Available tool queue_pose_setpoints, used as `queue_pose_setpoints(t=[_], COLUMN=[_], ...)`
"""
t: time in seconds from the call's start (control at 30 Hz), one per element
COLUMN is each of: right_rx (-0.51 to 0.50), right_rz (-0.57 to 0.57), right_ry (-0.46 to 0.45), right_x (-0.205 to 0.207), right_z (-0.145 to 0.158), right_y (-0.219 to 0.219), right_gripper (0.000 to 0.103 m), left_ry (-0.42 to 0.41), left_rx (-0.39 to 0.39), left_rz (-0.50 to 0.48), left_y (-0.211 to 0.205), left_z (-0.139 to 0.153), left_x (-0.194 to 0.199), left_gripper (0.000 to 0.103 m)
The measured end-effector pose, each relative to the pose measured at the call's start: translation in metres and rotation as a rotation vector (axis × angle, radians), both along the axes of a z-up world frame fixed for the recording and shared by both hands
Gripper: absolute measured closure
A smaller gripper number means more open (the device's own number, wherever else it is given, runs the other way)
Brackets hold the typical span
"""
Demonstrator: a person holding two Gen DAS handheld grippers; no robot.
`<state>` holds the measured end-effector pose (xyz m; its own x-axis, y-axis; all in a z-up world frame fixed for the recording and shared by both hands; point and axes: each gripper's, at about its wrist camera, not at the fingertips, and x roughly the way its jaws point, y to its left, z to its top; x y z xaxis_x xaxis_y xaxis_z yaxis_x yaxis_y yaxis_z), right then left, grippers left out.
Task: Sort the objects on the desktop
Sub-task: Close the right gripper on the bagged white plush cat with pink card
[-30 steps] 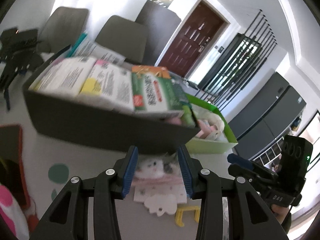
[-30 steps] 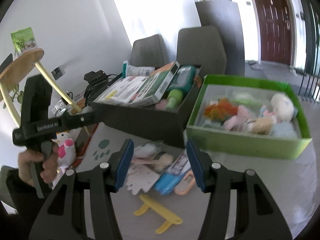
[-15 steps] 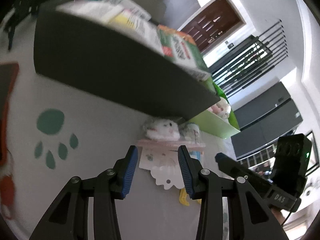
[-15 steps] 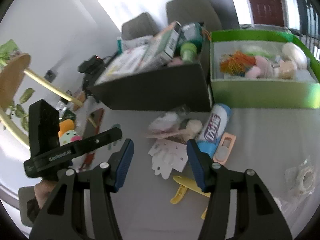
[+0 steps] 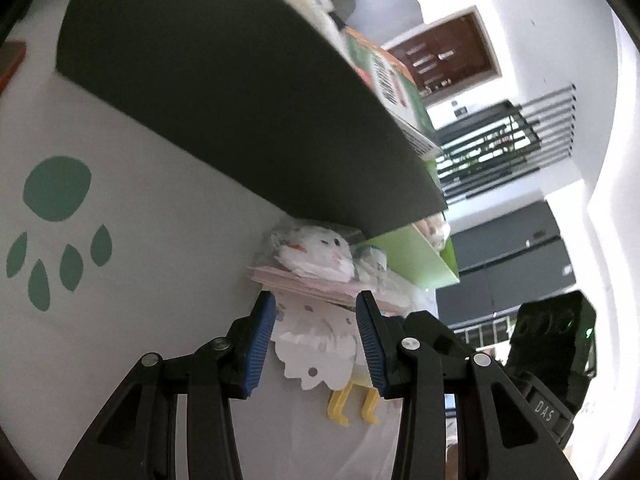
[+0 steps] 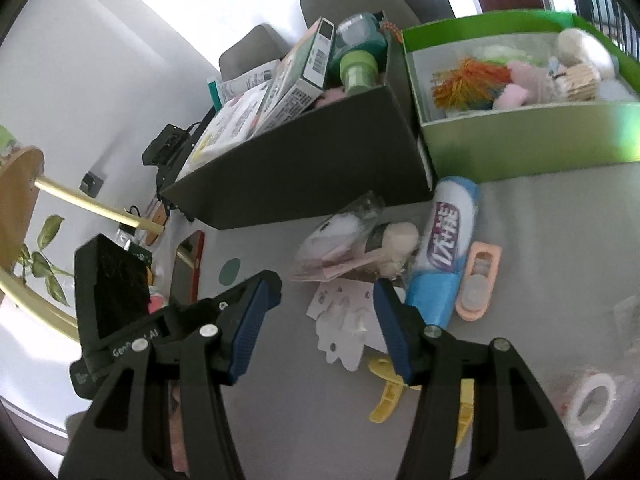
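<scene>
A pile of loose objects lies on the grey table in front of two boxes. A bagged white plush toy (image 5: 316,254) (image 6: 344,232) lies on a pink card (image 5: 316,286). Below it is a white paper cut-out (image 5: 316,344) (image 6: 344,320), then a yellow clip (image 5: 354,404) (image 6: 390,388). My left gripper (image 5: 316,340) is open, low over the cut-out, just short of the plush. My right gripper (image 6: 326,320) is open above the same cut-out. A blue and white tube (image 6: 444,248) and a peach holder (image 6: 480,280) lie to the right.
A dark box (image 6: 304,172) (image 5: 224,92) packed with cartons and bottles stands behind the pile. A green box (image 6: 532,144) of plush toys stands to its right. A tape roll (image 6: 592,396) lies at the right. The mat has a green paw print (image 5: 56,224).
Both grippers have dropped lower and closer to the pile in front of the dark box. The left one now sits right over the white cut-out. Both stay open.
</scene>
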<state>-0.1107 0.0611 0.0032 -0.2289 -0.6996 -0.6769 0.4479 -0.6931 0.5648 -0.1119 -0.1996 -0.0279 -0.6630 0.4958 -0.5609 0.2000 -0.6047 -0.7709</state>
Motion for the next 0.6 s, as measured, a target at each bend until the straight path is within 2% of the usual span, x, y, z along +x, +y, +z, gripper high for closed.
queue_pose_setpoints(t=[0.17, 0.33, 0.6], right_rx=[-0.034, -0.026, -0.022], right_rz=[-0.046, -0.068, -0.132], right_ry=[-0.043, -0.039, -0.039], right_x=[-0.004, -0.008, -0.021], right_z=[-0.005, -0.008, -0.019], right_y=[-0.003, -0.010, -0.012], right_gripper=[0.051, 0.053, 0.067], left_ry=[-0.007, -0.009, -0.003], left_rx=[0.091, 0.071, 0.060], left_rz=[0.045, 0.048, 0.072], left_y=[-0.012, -0.011, -0.010], left_z=[-0.009, -0.008, -0.013], left_x=[-0.001, -0.005, -0.007], left_gripper=[0.062, 0.062, 0.062])
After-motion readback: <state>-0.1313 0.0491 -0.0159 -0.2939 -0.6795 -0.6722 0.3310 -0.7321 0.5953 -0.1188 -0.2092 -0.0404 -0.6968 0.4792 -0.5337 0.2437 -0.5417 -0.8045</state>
